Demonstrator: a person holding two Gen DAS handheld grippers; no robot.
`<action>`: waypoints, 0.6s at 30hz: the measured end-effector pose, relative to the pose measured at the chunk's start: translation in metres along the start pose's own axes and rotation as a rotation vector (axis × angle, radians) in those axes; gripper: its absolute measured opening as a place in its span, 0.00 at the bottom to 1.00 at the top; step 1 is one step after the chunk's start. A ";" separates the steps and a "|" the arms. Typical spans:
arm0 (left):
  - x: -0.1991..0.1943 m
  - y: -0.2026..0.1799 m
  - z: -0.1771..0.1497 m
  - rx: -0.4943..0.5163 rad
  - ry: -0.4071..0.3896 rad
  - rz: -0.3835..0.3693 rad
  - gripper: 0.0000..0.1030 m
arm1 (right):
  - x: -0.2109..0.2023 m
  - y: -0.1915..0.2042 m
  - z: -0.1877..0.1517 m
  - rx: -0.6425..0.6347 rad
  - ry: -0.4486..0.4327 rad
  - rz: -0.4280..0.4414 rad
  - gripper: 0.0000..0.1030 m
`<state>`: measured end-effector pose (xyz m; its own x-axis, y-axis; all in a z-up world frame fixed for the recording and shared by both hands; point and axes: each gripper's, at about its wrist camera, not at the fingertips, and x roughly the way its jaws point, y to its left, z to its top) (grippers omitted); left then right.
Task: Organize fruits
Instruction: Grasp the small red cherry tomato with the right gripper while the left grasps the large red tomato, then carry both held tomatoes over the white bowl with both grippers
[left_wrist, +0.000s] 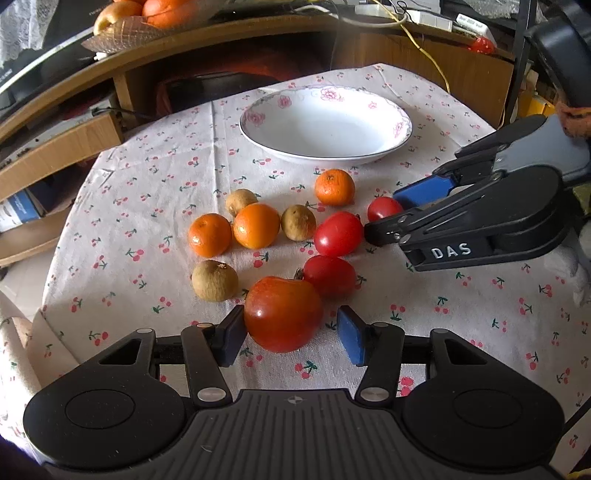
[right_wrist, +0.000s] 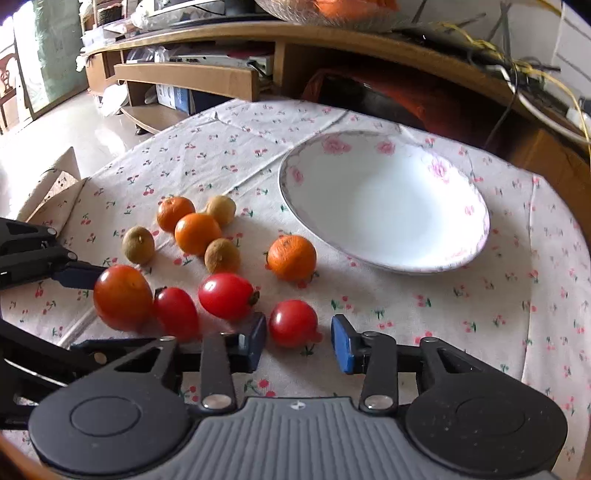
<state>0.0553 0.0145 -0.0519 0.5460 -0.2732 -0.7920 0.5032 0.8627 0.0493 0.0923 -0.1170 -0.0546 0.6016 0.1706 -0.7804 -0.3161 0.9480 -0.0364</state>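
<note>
The left gripper (left_wrist: 291, 334) holds its blue-padded fingers apart around a large orange-red tomato (left_wrist: 282, 314) on the cherry-print tablecloth (left_wrist: 461, 314). The right gripper (right_wrist: 299, 341), fingers likewise apart, brackets a small round red tomato (right_wrist: 293, 322). The white floral-rimmed bowl (right_wrist: 384, 199) sits beyond the scattered fruit.

Glossy ceramic plate (right_wrist: 476, 236), matt printed cotton tablecloth (right_wrist: 424, 325), wooden shelf (right_wrist: 192, 75)

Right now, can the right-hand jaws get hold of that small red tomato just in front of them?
Probably yes. The right gripper is open, and the small red tomato already sits between its jaws with nothing blocking. The neighbouring tomato lies close to the left jaw, though.
</note>
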 end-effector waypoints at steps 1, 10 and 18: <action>0.000 0.001 0.000 -0.008 0.003 -0.001 0.62 | 0.000 0.001 0.001 -0.004 0.000 0.004 0.34; 0.000 0.003 0.004 -0.023 0.002 0.000 0.50 | -0.006 0.004 0.000 0.007 0.033 -0.008 0.27; -0.005 0.001 0.007 -0.046 0.007 -0.030 0.49 | -0.016 0.002 -0.001 0.041 0.032 -0.005 0.27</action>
<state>0.0582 0.0137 -0.0436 0.5264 -0.2964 -0.7969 0.4880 0.8728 -0.0023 0.0816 -0.1183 -0.0425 0.5791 0.1573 -0.7999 -0.2821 0.9593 -0.0156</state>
